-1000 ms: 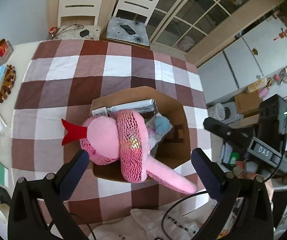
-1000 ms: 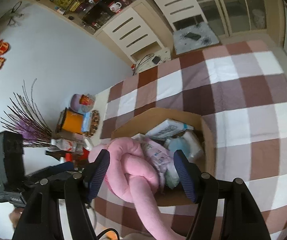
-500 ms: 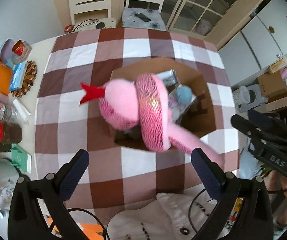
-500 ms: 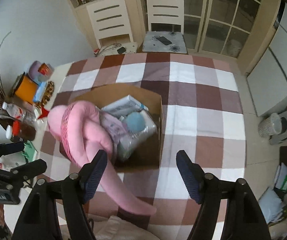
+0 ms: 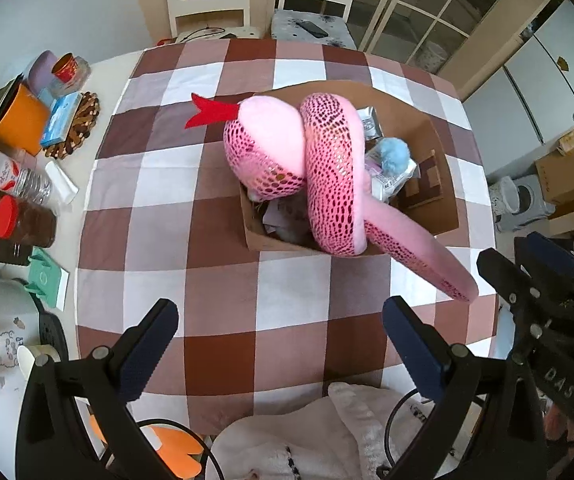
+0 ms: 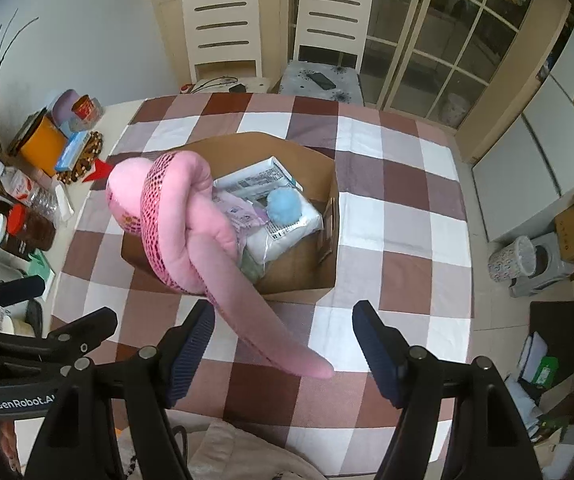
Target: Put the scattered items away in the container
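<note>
Grippers: left gripper point(image 5: 279, 344) and right gripper point(image 6: 283, 344) both spread, empty.
Risk: coiled pink plush snake point(image 5: 327, 168) overhangs brown cardboard box point(image 6: 307, 276); its tail could drag it out.

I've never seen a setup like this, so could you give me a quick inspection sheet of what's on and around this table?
Surface: checked tablecloth, bare around the box.
Job's things: cardboard box holds packets and a blue pompom; pink plush snake coils over its rim, tail hanging out onto the cloth.
Clutter: bottles, jars, orange container along the table's left edge.
Grippers: left gripper and right gripper both open, empty, above the near table edge.
Cables: black cable near the left gripper.
Surroundings: two white chairs, glass doors, cabinets.
</note>
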A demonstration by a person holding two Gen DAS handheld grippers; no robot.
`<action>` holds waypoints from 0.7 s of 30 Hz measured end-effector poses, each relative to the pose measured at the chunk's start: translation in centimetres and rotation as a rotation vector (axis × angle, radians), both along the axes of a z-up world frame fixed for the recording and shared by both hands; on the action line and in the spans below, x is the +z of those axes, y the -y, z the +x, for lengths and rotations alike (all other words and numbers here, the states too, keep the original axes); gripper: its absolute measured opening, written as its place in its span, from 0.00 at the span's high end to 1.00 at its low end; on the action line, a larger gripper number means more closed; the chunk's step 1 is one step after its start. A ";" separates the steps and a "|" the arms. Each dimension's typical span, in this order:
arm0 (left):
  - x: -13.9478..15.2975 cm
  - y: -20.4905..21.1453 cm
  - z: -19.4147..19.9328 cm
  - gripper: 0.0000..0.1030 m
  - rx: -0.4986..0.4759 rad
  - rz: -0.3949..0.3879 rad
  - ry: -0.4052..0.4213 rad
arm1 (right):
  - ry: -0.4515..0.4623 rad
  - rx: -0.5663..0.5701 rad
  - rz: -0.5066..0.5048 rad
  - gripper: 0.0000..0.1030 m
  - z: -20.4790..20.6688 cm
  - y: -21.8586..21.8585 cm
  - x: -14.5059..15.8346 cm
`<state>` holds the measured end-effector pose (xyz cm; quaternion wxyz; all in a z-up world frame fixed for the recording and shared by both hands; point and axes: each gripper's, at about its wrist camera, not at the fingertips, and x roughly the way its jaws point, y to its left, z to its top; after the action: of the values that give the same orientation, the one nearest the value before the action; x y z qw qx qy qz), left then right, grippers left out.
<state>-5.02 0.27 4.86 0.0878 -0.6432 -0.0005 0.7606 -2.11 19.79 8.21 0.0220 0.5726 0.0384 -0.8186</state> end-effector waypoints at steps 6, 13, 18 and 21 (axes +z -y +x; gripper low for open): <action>-0.1 0.5 0.1 0.00 0.018 -0.019 -0.014 | -0.001 -0.012 -0.005 0.29 0.1 0.4 -0.2; -0.3 0.6 -0.4 0.00 0.015 -0.019 -0.013 | 0.005 -0.027 -0.020 0.29 0.1 0.3 -0.6; -0.5 -0.1 -0.8 0.00 0.002 -0.052 -0.010 | 0.014 -0.034 -0.021 0.29 -0.2 0.2 -0.8; -0.7 -0.6 -1.1 0.00 -0.006 -0.085 -0.014 | 0.021 -0.034 -0.034 0.29 -0.3 0.1 -1.0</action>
<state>-6.14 0.87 4.12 0.0625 -0.6409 0.0343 0.7643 -2.46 19.65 7.23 0.0181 0.5812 0.0147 -0.8135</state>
